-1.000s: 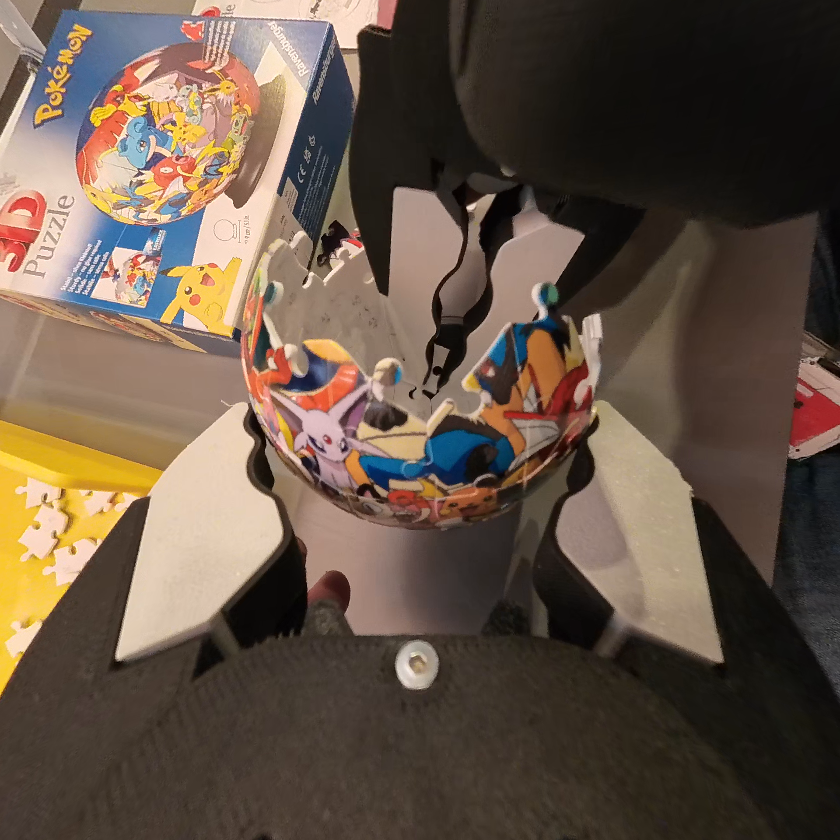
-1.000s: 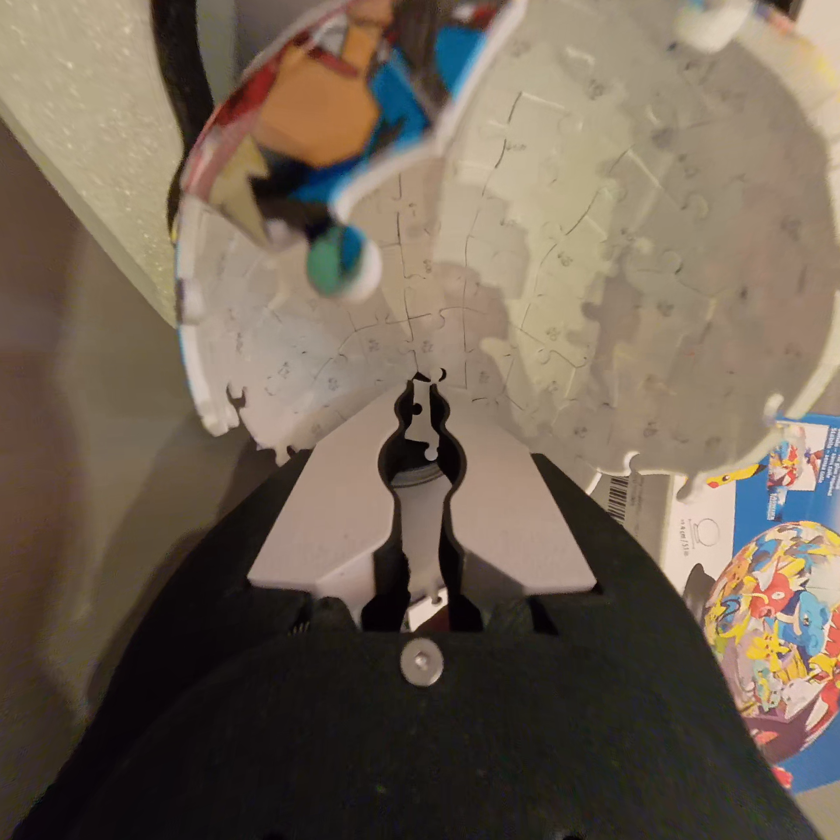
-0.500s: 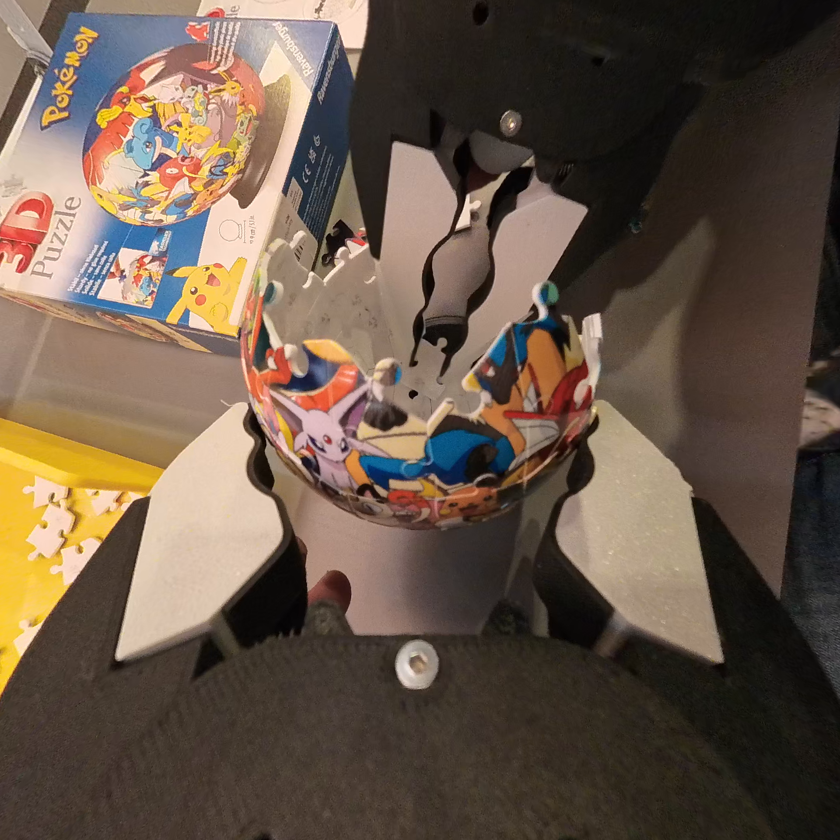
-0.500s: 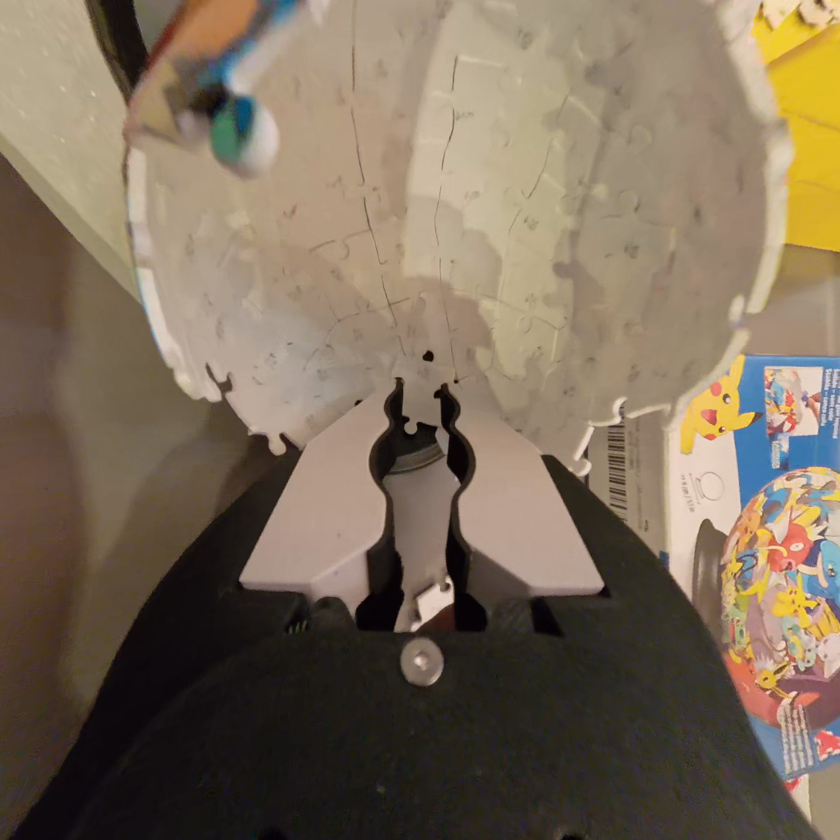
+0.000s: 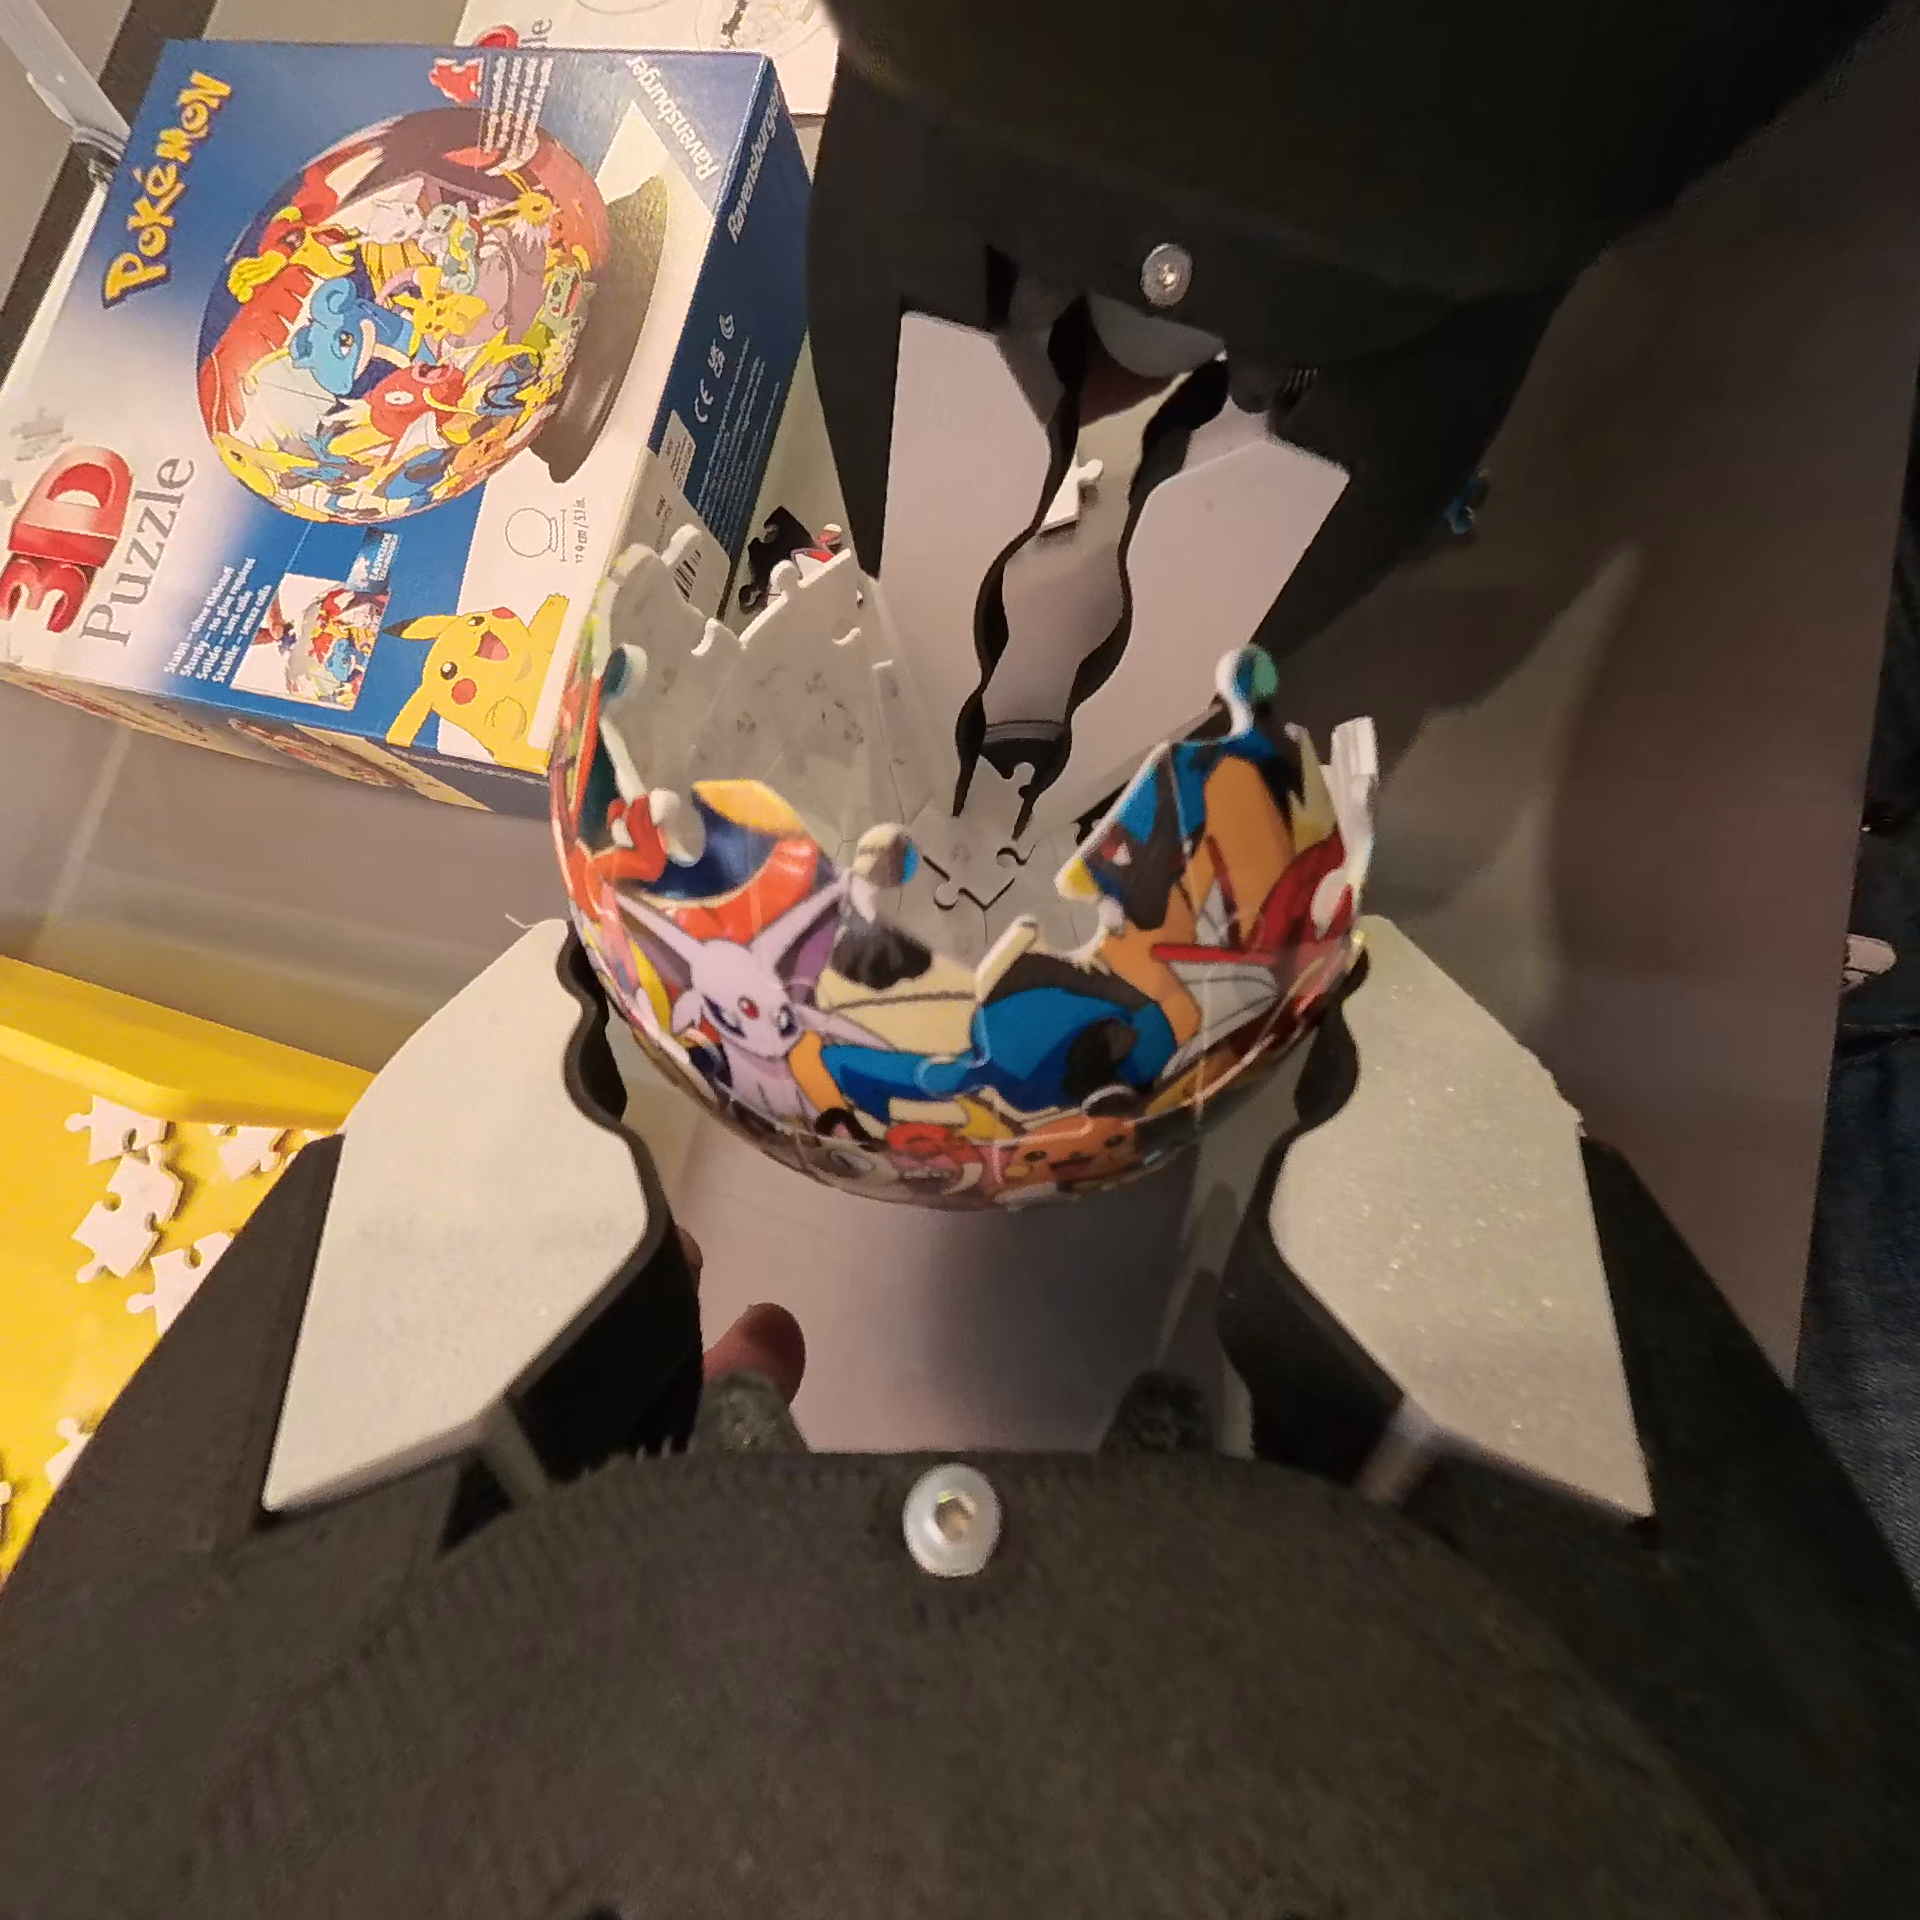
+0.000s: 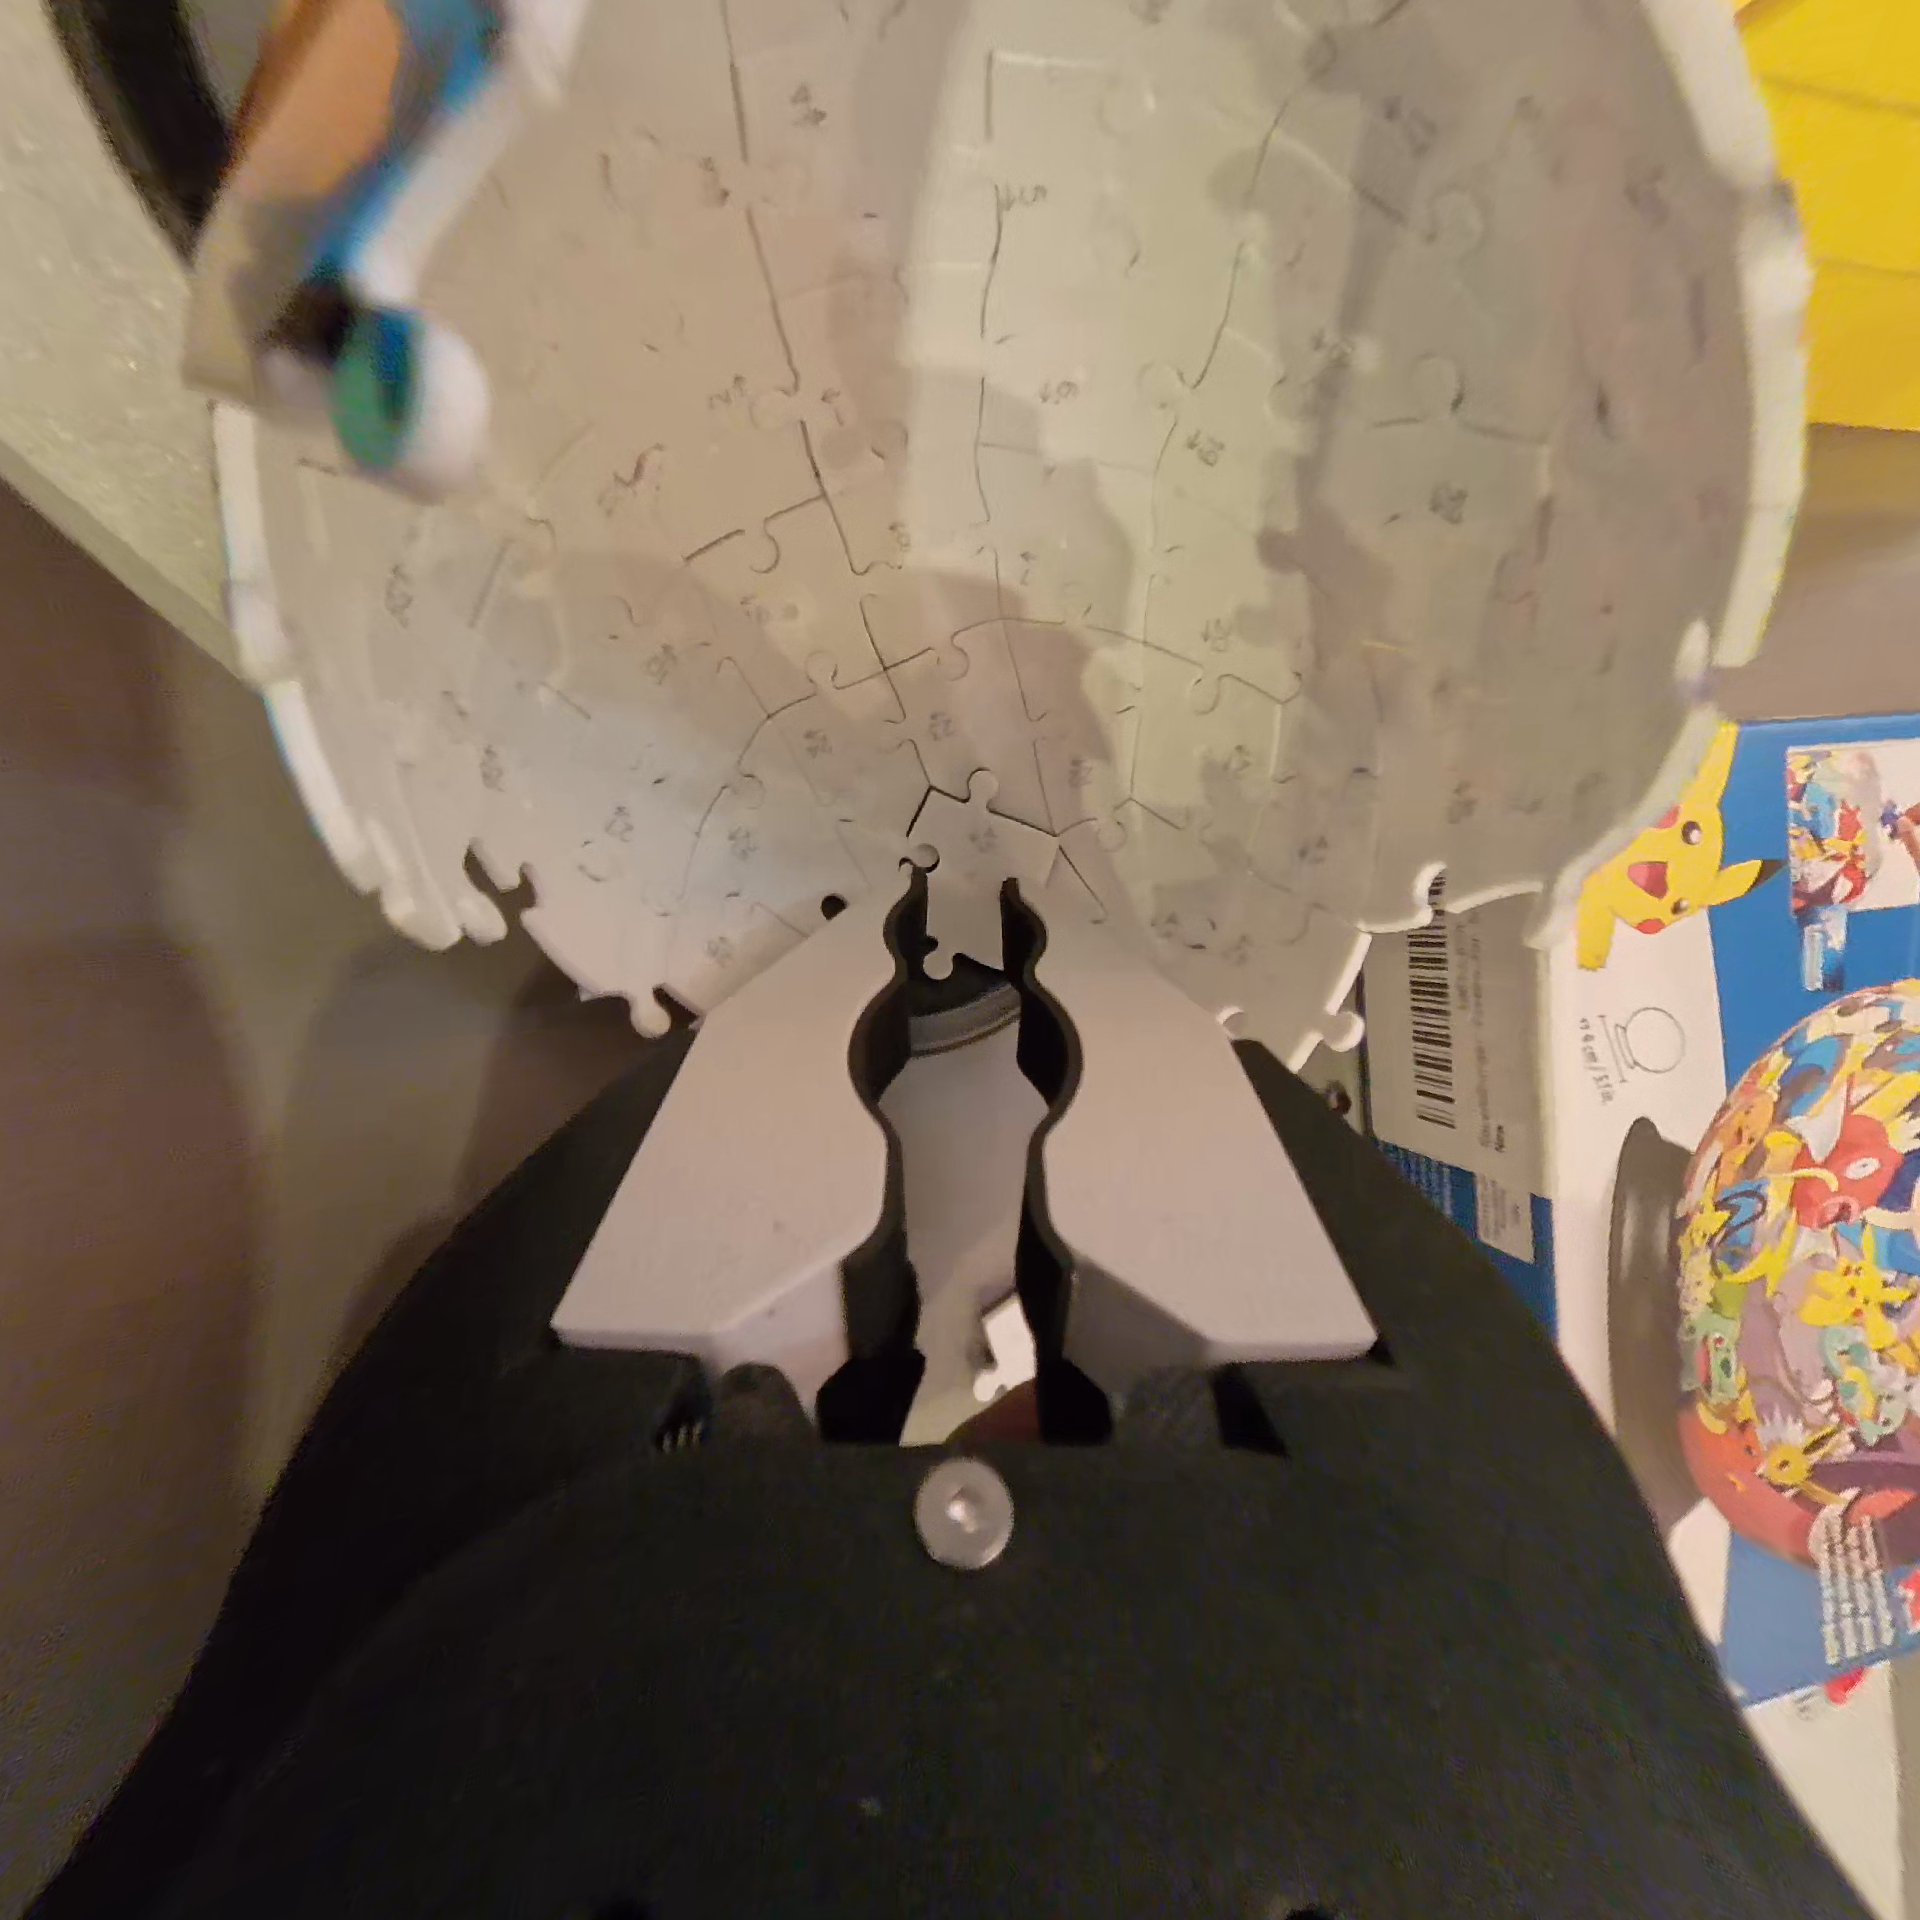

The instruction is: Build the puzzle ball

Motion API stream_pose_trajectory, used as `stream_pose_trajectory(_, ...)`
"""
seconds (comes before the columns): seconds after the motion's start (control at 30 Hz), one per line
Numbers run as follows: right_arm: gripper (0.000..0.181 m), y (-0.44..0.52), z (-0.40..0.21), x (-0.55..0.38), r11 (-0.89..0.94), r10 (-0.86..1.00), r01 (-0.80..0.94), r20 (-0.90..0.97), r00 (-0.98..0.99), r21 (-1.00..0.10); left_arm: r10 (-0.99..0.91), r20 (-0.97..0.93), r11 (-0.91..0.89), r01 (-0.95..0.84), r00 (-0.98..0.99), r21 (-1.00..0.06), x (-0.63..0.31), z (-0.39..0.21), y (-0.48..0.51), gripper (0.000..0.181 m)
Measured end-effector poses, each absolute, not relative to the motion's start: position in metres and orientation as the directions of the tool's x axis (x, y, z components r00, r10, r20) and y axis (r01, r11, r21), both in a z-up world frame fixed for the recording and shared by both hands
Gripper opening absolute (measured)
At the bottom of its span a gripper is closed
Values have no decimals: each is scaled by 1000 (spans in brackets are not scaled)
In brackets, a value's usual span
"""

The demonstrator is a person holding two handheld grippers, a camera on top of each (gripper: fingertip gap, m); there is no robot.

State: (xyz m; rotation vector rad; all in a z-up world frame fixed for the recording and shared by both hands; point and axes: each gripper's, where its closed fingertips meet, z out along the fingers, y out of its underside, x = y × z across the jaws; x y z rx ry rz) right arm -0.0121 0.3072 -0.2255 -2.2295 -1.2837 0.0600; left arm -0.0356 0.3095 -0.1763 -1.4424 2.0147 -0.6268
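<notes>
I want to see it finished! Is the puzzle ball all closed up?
No, open: the puzzle ball is a half shell with a jagged rim and white inside showing.

I'm working at a home hobby table: puzzle box (image 5: 395,343) lying beside a yellow tray (image 5: 125,1122) of loose pieces (image 5: 135,1216).

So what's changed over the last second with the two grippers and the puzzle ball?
The right gripper has swung down into the open puzzle ball and opened slightly; its loose piece now sits against the inner wall, apparently still between the fingers. The left gripper stayed clamped on the ball's sides. The puzzle box and the yellow tray did not move.
</notes>
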Motion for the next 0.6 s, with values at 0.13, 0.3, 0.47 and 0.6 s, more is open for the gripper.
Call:
stream_pose_trajectory(0.13, 12, 310, -226, -13, -418, 787, 755, 214, 579, -505, -951, -185, 306, -679, -247, -667, -35, -176, 311, 127)
stream_pose_trajectory(0.3, 18, 311, -222, -15, -397, 789, 755, 226, 571, -522, -951, -184, 307, -677, -250, -668, -35, -176, 311, 127)
stream_pose_trajectory(0.47, 13, 312, -224, -20, -371, 803, 767, 233, 548, -523, -950, -185, 308, -677, -250, -668, -35, -177, 311, 127)
stream_pose_trajectory(0.6, 13, 311, -226, -21, -396, 807, 756, 194, 557, -522, -950, -185, 309, -678, -251, -667, -35, -177, 311, 127)
